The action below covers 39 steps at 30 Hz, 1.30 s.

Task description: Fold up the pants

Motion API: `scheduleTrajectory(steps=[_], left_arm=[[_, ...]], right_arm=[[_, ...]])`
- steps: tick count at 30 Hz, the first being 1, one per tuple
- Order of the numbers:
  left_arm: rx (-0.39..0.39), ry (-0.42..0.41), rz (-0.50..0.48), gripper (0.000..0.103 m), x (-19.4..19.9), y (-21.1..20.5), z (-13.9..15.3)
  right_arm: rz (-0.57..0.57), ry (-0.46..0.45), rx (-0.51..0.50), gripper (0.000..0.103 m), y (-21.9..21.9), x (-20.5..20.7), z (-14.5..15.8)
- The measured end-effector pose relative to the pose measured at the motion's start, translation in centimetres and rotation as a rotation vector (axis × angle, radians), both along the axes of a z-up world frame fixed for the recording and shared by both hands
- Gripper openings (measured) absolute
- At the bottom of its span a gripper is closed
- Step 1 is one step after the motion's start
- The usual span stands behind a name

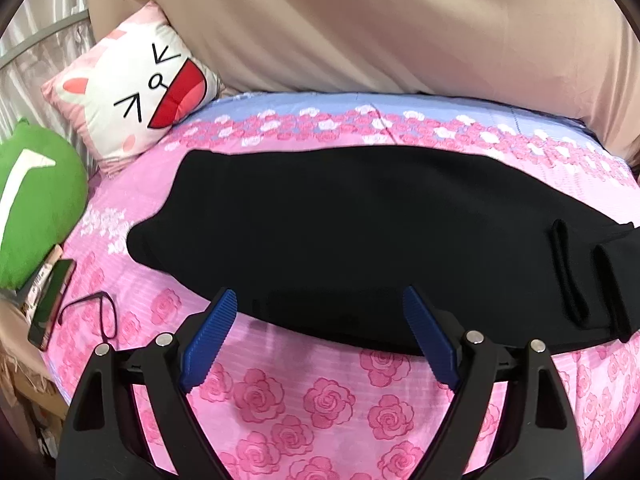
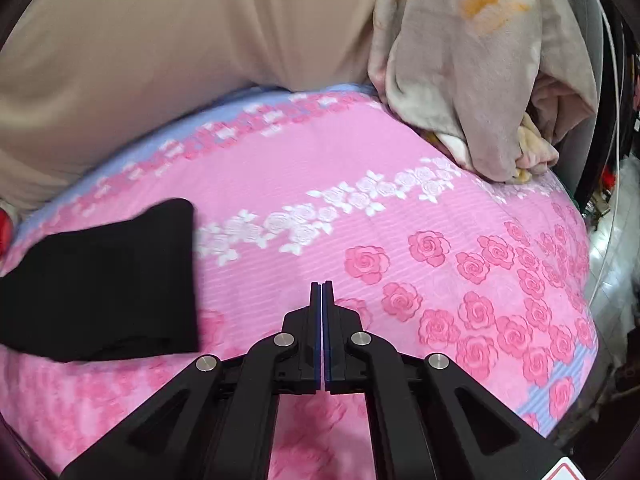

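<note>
Presently, in the left wrist view, the black soft-fabric pants (image 1: 340,232) lie flat across the pink rose-printed bed sheet (image 1: 320,400), already doubled lengthwise so that both leg cuffs sit stacked at the right end and the wider waist portion reaches toward the left. The left gripper (image 1: 320,336) hangs released just above the near edge of the garment, its blue ribbed pads (image 1: 210,340) spread wide with only sheet and the cloth's edge between them; nothing is grasped. A white cat-face cushion (image 1: 136,92), a green plush toy (image 1: 36,200), a dark phone (image 1: 52,304) and a pair of thin-framed spectacles (image 1: 92,312) rest at the left margin of the bed, well apart from the pants. In the right wrist view, only the cuff end of the pants (image 2: 104,280) shows at the left, lying on the sheet, and the right gripper (image 2: 322,292) is clenched on nothing, its pads pressed together over bare sheet beside that end. A crumpled beige blanket (image 2: 472,80) is heaped at the far right corner. Judgement: the lengthwise fold appears complete and the crosswise fold is the step in hand. The next move would call for the right gripper to reopen, take both cuff layers together, and carry them over toward the waist, while the left gripper steadies or pinches the near edge to keep the layers aligned.
</note>
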<state>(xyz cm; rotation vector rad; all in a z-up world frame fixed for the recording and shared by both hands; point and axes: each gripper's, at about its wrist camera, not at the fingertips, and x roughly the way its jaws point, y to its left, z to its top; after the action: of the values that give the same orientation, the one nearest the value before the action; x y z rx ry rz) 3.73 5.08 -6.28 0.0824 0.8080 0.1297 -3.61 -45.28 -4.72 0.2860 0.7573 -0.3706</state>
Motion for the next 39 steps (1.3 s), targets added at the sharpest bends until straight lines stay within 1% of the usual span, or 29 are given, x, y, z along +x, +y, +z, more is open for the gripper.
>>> scheduleTrajectory(steps=[1,2,3,4,5,7,10,11,12,13,14,15,17,19,20,21,23,24,25,26,28,29,31,33,34,36,37,38,39], left_arm=[[-0.01,0.004,0.002,0.083,0.1,0.0,-0.2],[-0.015,0.005,0.003,0.083,0.2,0.0,-0.3],[-0.02,0.006,0.003,0.083,0.2,0.0,-0.3],[-0.024,0.005,0.001,0.083,0.2,-0.1,-0.3],[-0.026,0.003,-0.001,0.083,0.1,-0.2,-0.2],[-0.028,-0.005,-0.013,0.083,-0.3,-0.2,0.1],[-0.021,-0.016,-0.028,0.084,-1.0,0.4,0.6],[-0.016,-0.017,-0.038,0.085,-1.2,0.6,0.6],[-0.008,-0.019,-0.042,0.085,-1.3,0.9,0.6],[-0.002,-0.021,-0.044,0.085,-1.4,1.2,0.6],[-0.001,-0.023,-0.045,0.085,-1.4,1.5,0.7],[-0.001,-0.024,-0.046,0.085,-1.3,1.9,0.7],[-0.012,-0.031,-0.04,0.085,-1.1,2.7,0.8],[-0.032,-0.038,-0.03,0.085,-0.8,3.5,0.9],[-0.041,-0.04,-0.024,0.085,-0.7,3.9,0.9],[-0.053,-0.041,-0.014,0.085,-0.5,4.3,0.9],[-0.068,-0.041,0.001,0.085,-0.3,5.1,0.8],[-0.071,-0.041,0.009,0.085,-0.3,5.6,0.8],[-0.068,-0.041,0.022,0.085,-0.4,6.2,0.8],[-0.061,-0.044,0.033,0.087,-0.5,6.9,0.9],[-0.043,-0.056,0.063,0.09,-0.7,8.3,1.0],[-0.035,-0.056,0.079,0.09,-0.7,9.1,1.0],[-0.045,-0.054,0.105,0.09,-0.5,10.5,0.7],[-0.062,-0.052,0.126,0.09,-0.3,11.4,0.5],[-0.073,-0.051,0.136,0.09,-0.1,11.9,0.4],[-0.082,-0.053,0.149,0.09,-0.1,12.4,0.3],[-0.083,-0.052,0.154,0.09,0.0,12.7,0.3],[-0.08,-0.051,0.159,0.09,0.0,12.9,0.3],[-0.078,-0.053,0.164,0.09,0.2,13.2,0.3]], right_arm=[[0.023,-0.026,-0.028,0.012,1.3,-0.3,0.7],[0.087,-0.053,-0.054,0.018,3.9,-0.3,1.6],[0.166,-0.062,-0.046,0.025,6.4,0.1,2.0],[0.247,-0.07,-0.035,0.039,8.8,0.7,2.2],[0.343,-0.066,-0.036,0.043,12.2,1.7,2.0],[0.507,-0.03,-0.057,0.043,18.1,3.6,0.8],[0.612,0.018,-0.082,0.042,23.3,5.5,-1.1],[0.622,0.04,-0.091,0.034,24.3,6.4,-1.9],[0.618,0.063,-0.083,0.014,24.5,7.4,-2.6],[0.605,0.081,-0.063,0.007,24.5,8.1,-3.0],[0.585,0.071,-0.012,0.007,23.8,8.6,-2.9],[0.574,0.049,0.014,0.007,23.4,8.9,-2.3],[0.553,-0.038,0.031,0.007,23.5,9.4,0.5],[0.576,-0.098,0.045,0.007,24.3,10.2,2.7],[0.611,-0.11,0.061,0.009,25.2,10.9,3.3],[0.658,-0.08,0.07,0.011,26.5,12.1,2.7],[0.684,0.007,0.014,0.018,28.7,14.0,0.0],[0.688,0.064,-0.018,0.019,29.4,14.7,-1.8],[0.668,0.101,-0.044,0.022,29.7,14.9,-3.2],[0.658,0.082,-0.048,0.041,29.5,14.3,-3.2],[0.654,0.055,-0.039,0.064,29.0,13.1,-2.7],[0.653,0.033,-0.047,0.066,28.9,12.4,-2.3],[0.65,0.052,-0.068,0.065,29.5,12.2,-2.6],[0.62,0.093,-0.09,0.058,29.4,13.4,-4.0],[0.614,0.097,-0.086,0.049,29.1,13.9,-4.5],[0.608,0.078,-0.056,0.018,28.5,14.6,-4.4],[0.61,0.065,-0.007,0.012,28.2,15.1,-3.8],[0.594,0.043,0.024,0.012,27.9,15.4,-2.8],[0.586,0.007,0.026,0.012,28.0,15.3,-1.7]])
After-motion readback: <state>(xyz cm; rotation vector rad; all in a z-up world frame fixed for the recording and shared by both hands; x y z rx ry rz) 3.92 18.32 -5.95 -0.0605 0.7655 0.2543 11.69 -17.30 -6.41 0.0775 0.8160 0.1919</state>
